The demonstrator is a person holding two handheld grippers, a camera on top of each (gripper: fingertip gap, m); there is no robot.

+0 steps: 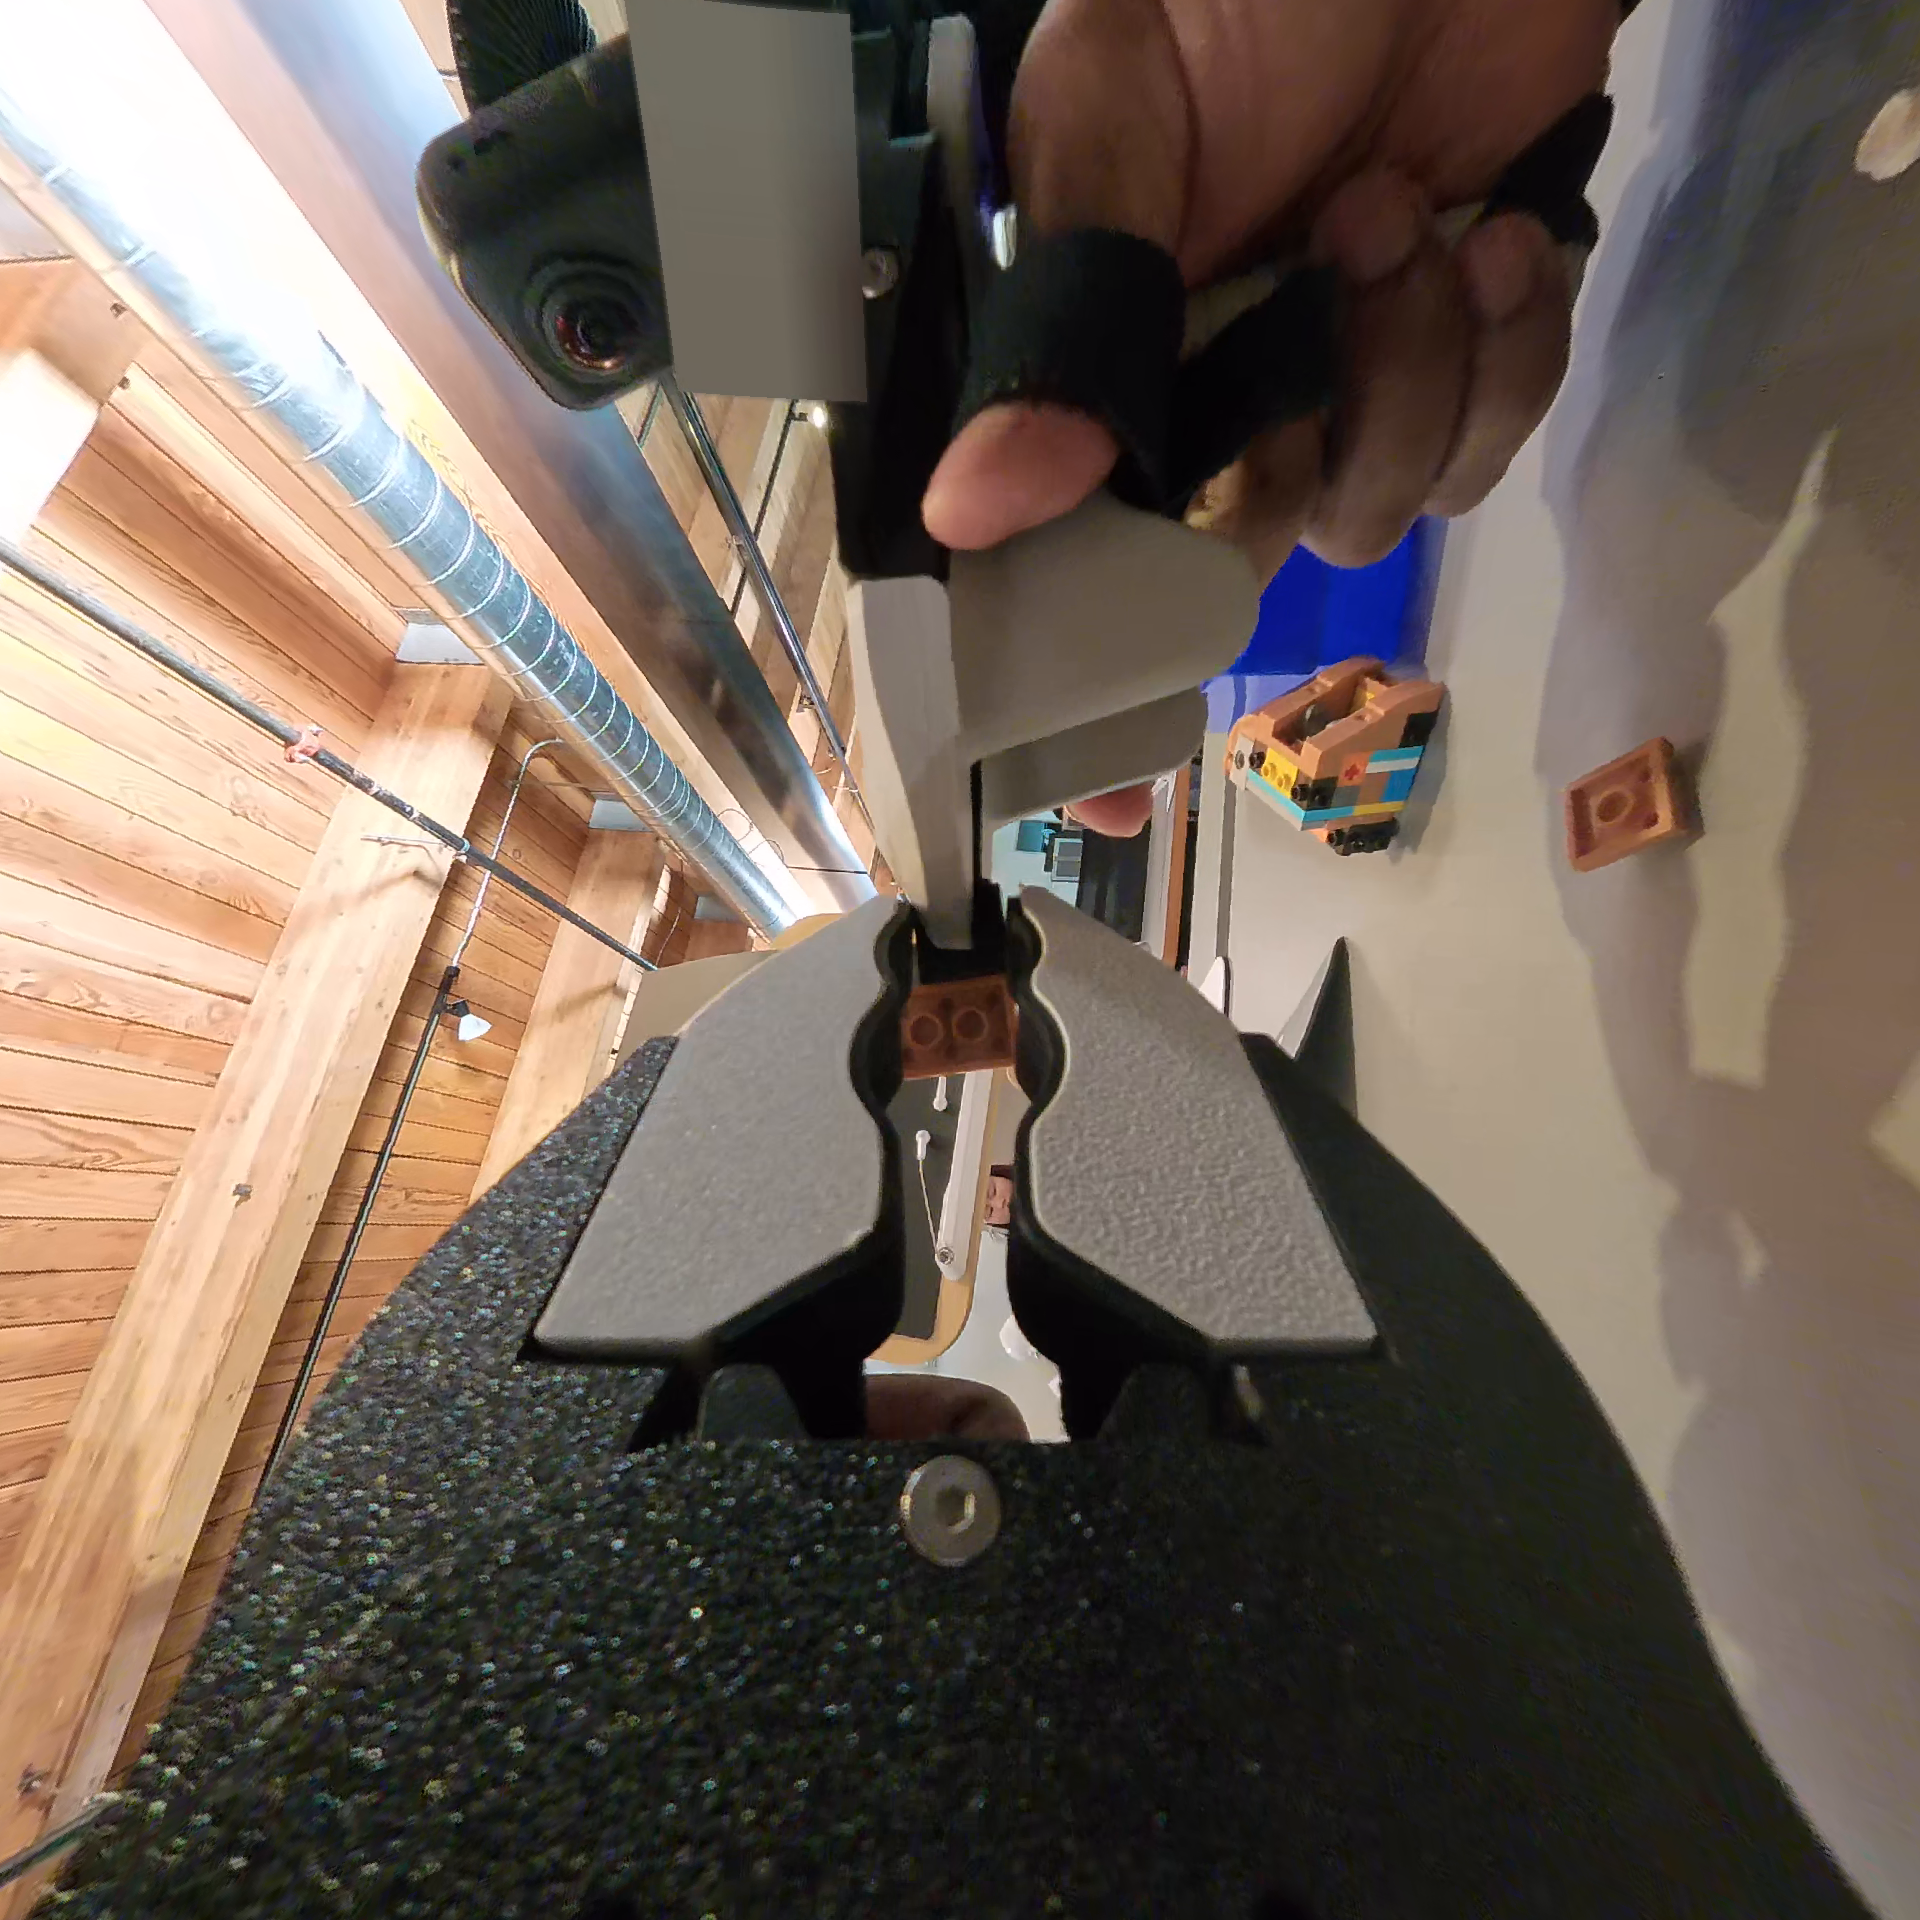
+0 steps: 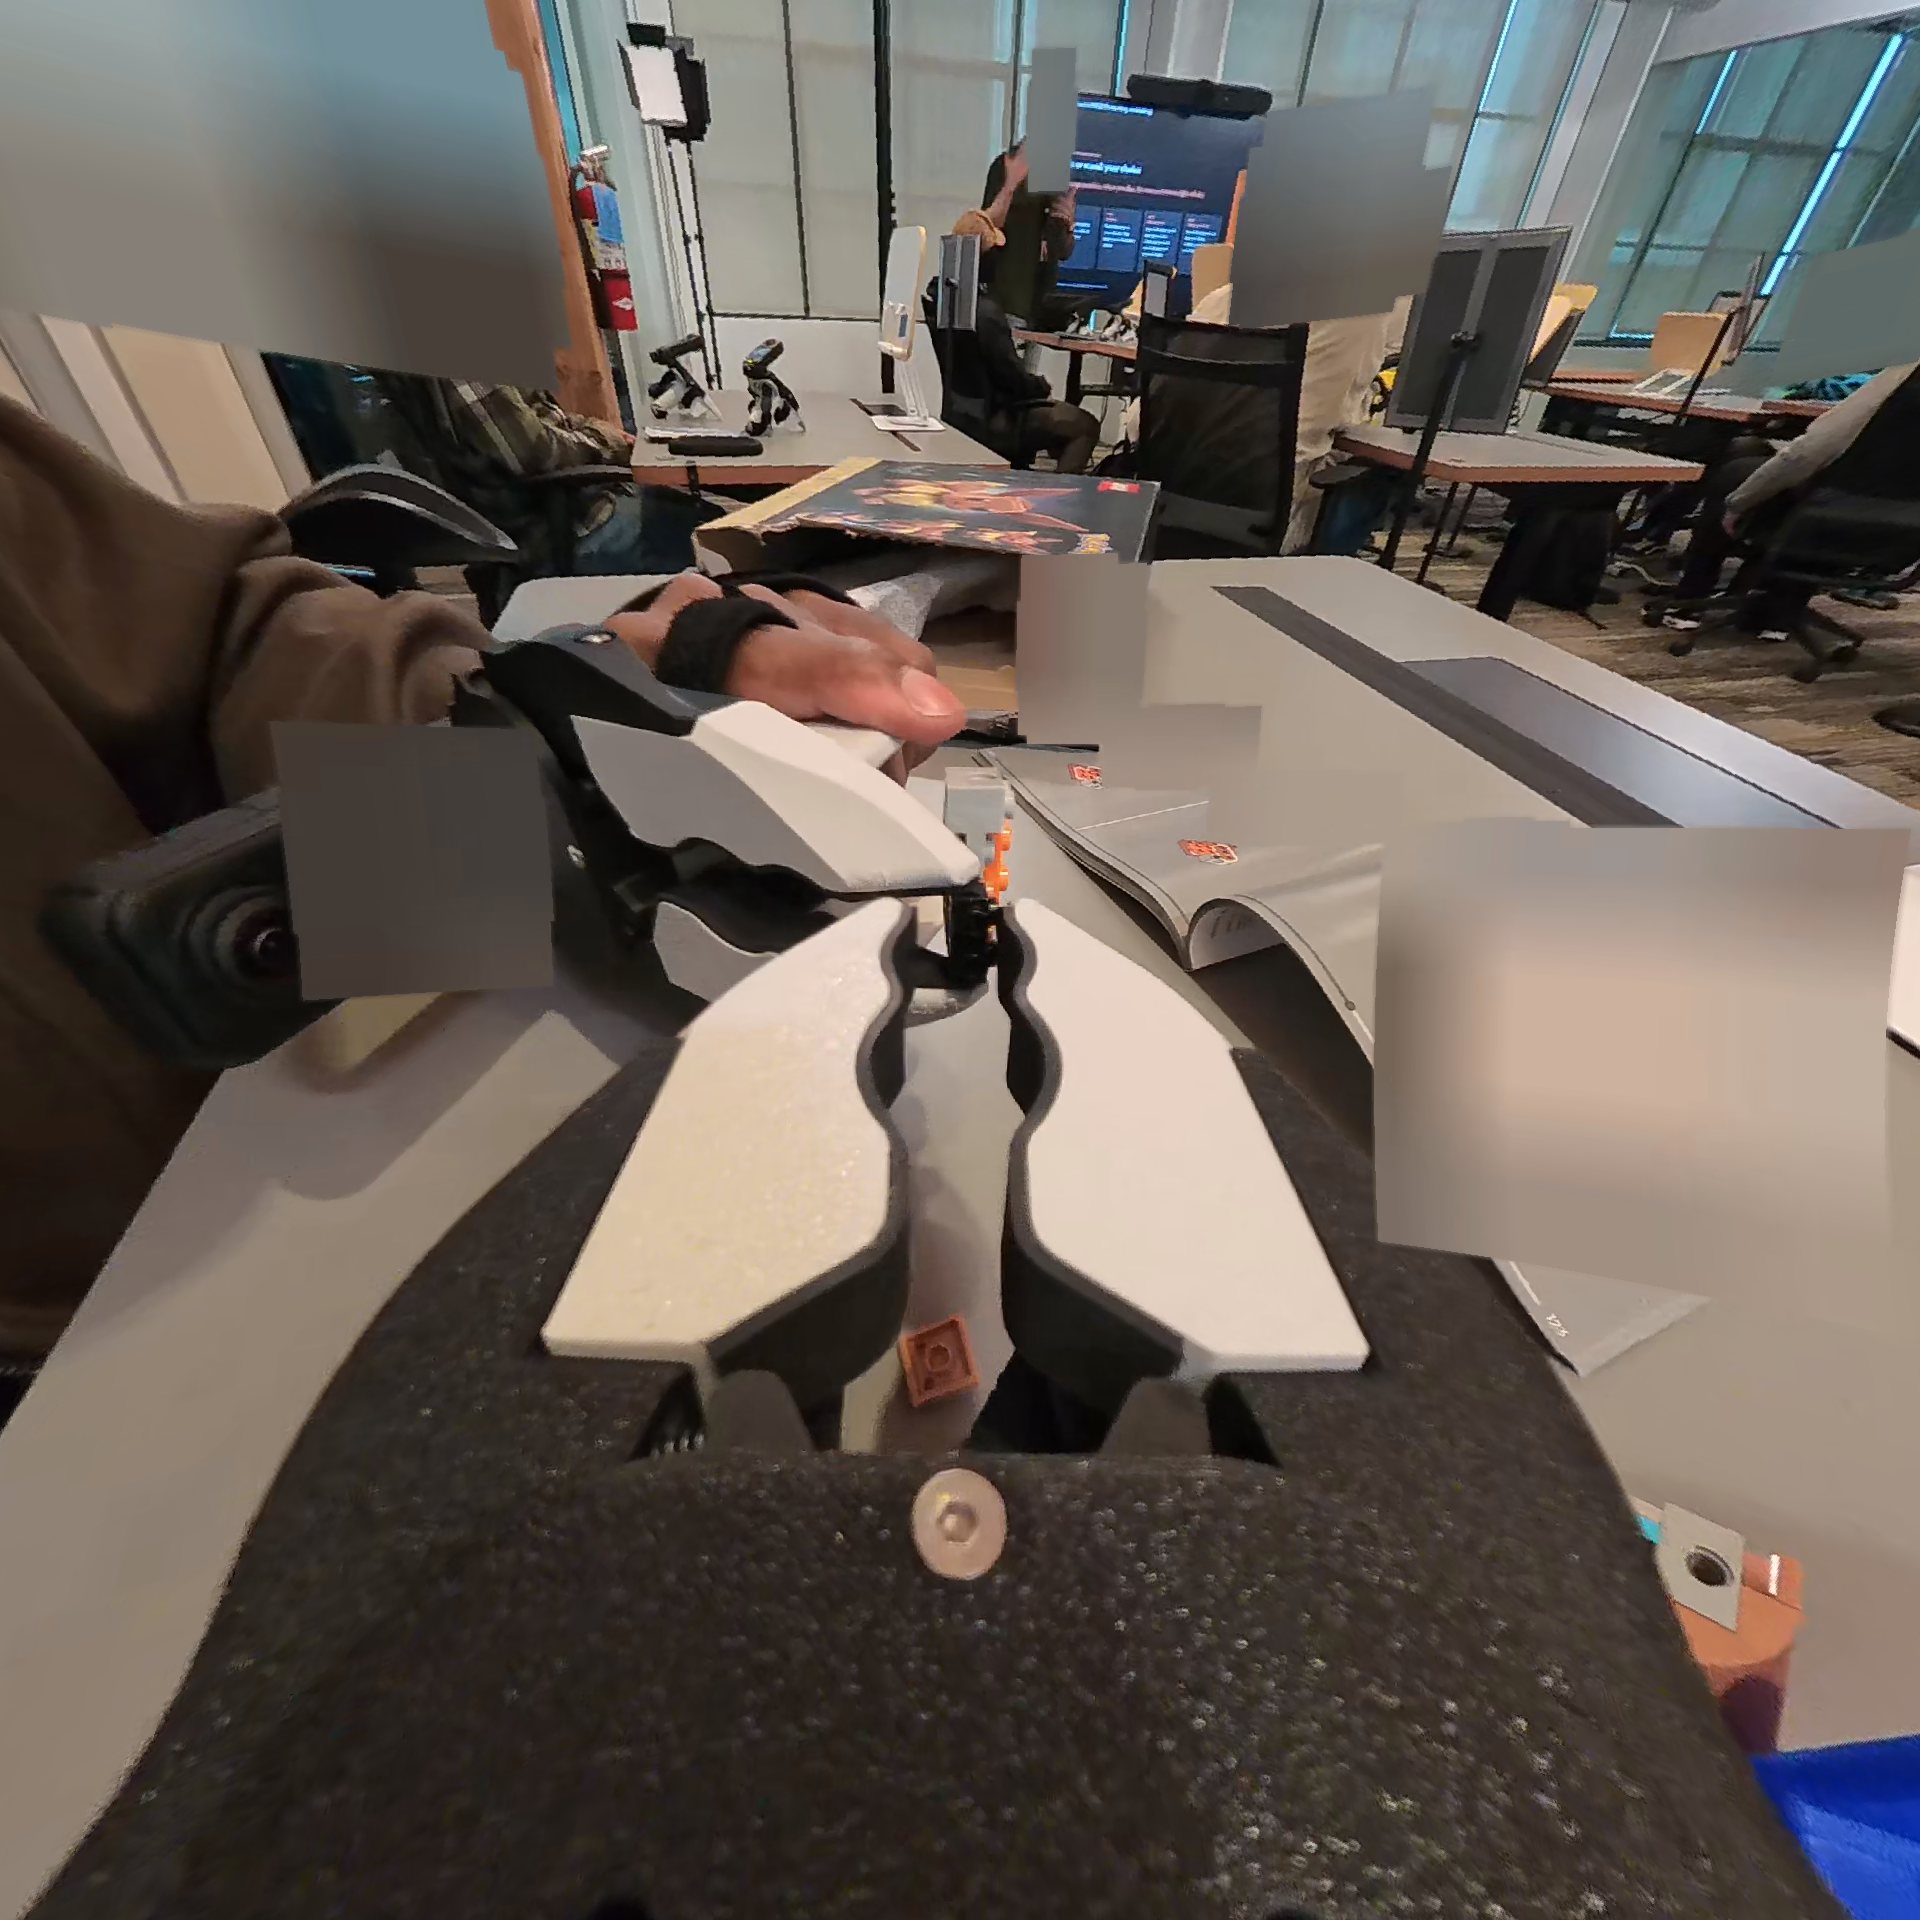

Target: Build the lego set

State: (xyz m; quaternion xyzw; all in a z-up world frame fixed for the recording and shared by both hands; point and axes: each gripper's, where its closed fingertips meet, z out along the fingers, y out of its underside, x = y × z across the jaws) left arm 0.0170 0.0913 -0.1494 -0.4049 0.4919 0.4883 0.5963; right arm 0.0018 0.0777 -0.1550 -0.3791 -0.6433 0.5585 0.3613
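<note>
The left gripper is pinching a small brown brick and the black piece above it, its jaws nearly closed around them. The right gripper is reaching in from above, its tips meeting the same black piece, so the two tools are crowding one another. In the right wrist view the right gripper's jaws are closing narrowly on a slim stack of black, orange and grey pieces, with the left gripper clamping it from the side — a hand is riding on top. On the grey table a partly built model is sitting near a loose tan plate. An open instruction booklet is lying just beyond the grippers, and a set box is standing farther back.
</note>
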